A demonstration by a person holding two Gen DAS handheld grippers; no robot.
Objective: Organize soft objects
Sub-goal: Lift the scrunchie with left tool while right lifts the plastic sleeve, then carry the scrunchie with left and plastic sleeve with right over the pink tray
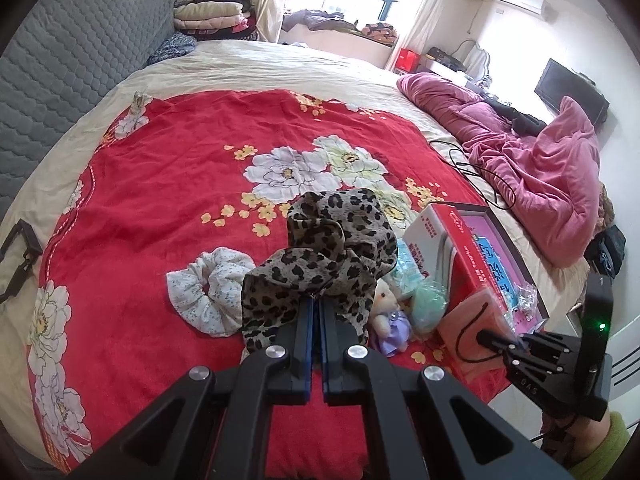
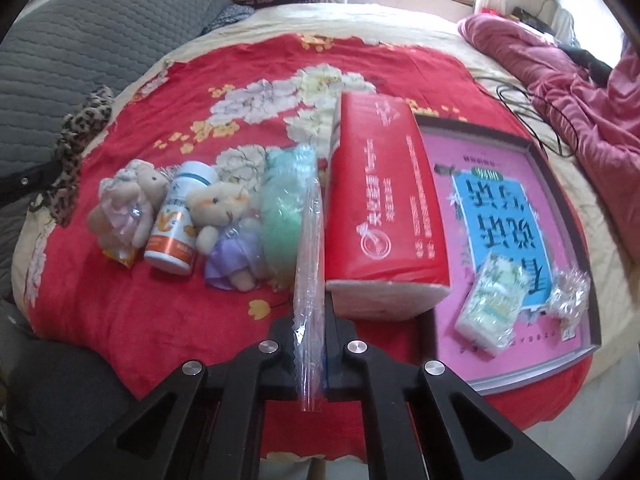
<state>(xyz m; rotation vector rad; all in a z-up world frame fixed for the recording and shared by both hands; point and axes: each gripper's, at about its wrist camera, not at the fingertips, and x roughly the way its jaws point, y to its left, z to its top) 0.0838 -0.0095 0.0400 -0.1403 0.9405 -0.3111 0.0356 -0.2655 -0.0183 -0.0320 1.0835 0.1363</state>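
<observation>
Right wrist view: right gripper [image 2: 310, 280] clamped on the clear plastic bag [image 2: 308, 264] of the soft green puff [image 2: 282, 216] at 12 o'clock, light, slippery, best pinched by its edge

On the bedspread [image 2: 132, 312], the pill bottle [image 2: 176, 220] sits between two plush toys [image 2: 128, 208]; tissue pack [image 2: 384, 216] further right, leaning on the tray [image 2: 560, 184].
</observation>
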